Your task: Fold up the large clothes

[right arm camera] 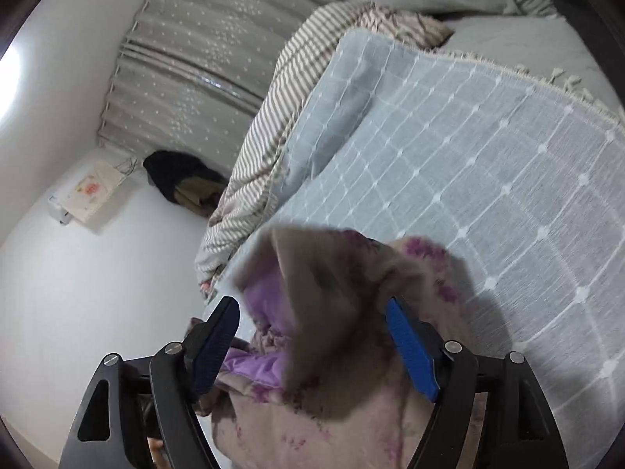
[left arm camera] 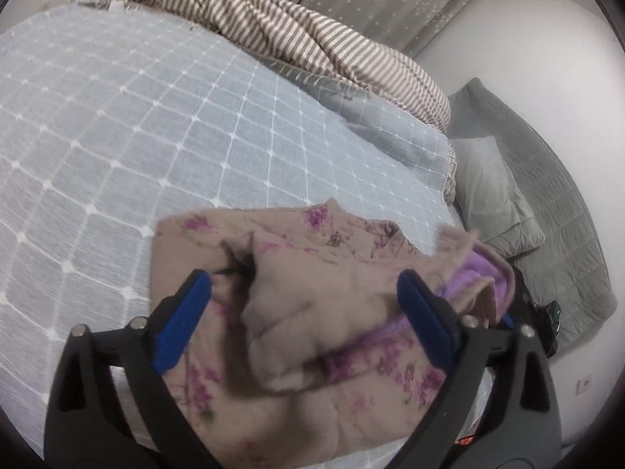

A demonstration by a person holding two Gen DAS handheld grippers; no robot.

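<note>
Bed (left arm camera: 117, 125) under a pale checked cover fills both views; low in frame the floral garment (left arm camera: 312, 312) lies bunched between the released left gripper (left arm camera: 304, 293) and right gripper (right arm camera: 312, 320), fingers spread wide, pressing nothing. Judging by this, a fold was just dropped, and next comes regrasping an edge; striped bedding (left arm camera: 293, 31) lies beyond

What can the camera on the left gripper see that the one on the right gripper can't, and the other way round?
Only the left wrist view shows the wall socket. Only the right wrist view shows a dark heap of clothes on the floor and a white box near it. Both show the floral garment between open jaws, the blue checked bedspread, the striped blanket and the grey curtain.
</note>
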